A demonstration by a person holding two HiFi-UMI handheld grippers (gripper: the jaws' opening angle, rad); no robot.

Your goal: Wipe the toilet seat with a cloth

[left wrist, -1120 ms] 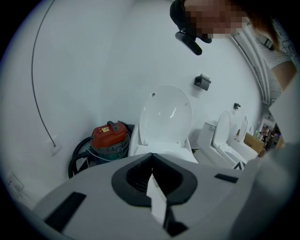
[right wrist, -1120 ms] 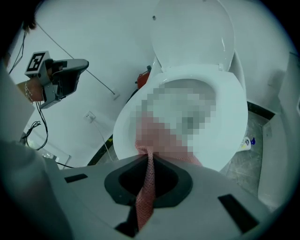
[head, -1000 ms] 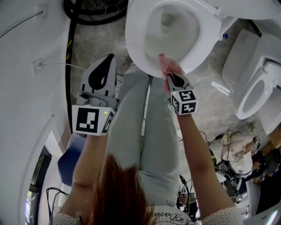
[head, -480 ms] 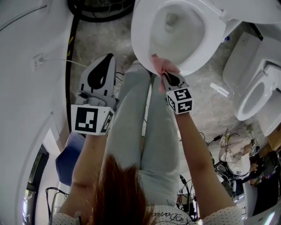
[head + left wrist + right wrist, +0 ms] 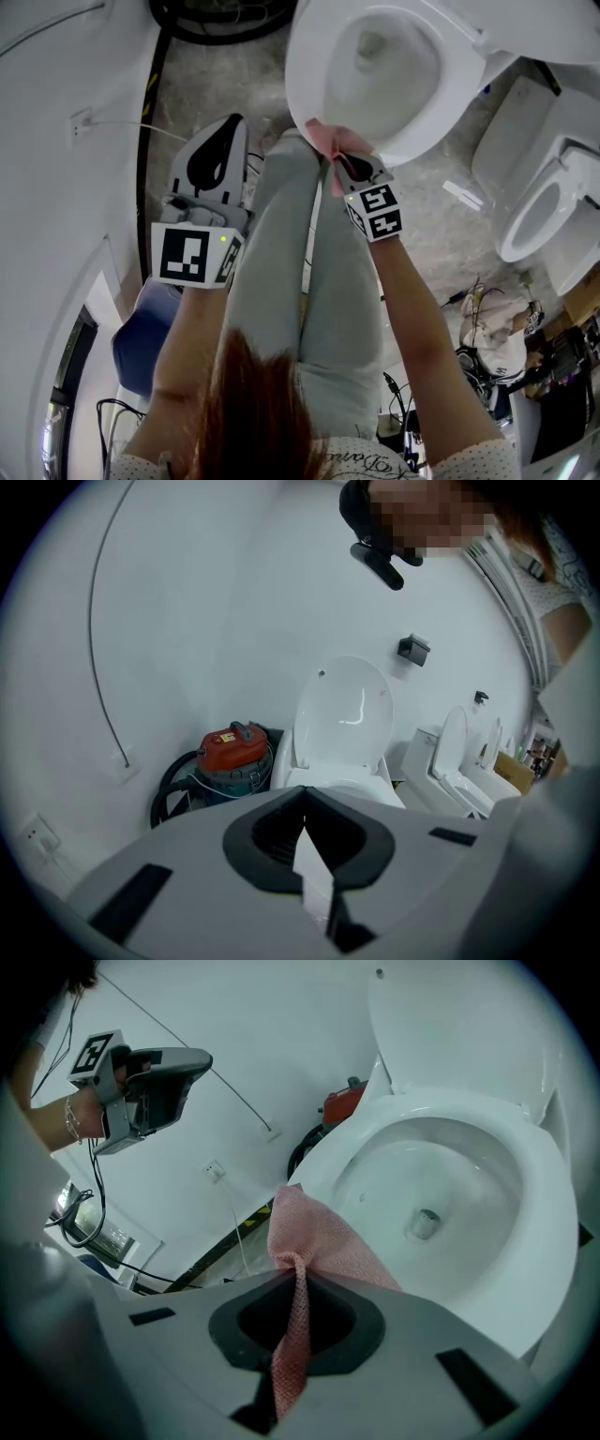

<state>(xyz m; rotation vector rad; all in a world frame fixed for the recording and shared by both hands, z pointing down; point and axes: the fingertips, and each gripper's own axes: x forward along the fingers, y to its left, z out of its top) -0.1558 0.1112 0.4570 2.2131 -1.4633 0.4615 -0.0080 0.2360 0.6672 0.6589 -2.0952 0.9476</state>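
The white toilet seat [image 5: 305,89] rings the open bowl at the top of the head view, with the lid [image 5: 344,708] standing up. A pink cloth [image 5: 328,139] lies on the seat's near-left rim, and my right gripper [image 5: 343,157] is shut on it. In the right gripper view the cloth [image 5: 323,1241] fans out from the shut jaws onto the seat [image 5: 553,1241]. My left gripper [image 5: 234,122] hangs left of the toilet, off the seat, jaws shut on nothing, and the left gripper [image 5: 305,794] points towards the toilet.
A second toilet [image 5: 539,211] stands at the right. A red vacuum [image 5: 234,752] with a black hose [image 5: 216,23] sits left of the toilet by the wall. The person's grey-trousered legs [image 5: 300,262] stand just before the bowl. Cables [image 5: 487,309] lie at the lower right.
My right gripper has slid the pink cloth leftward along the seat's near rim. The left gripper has stayed where it was.
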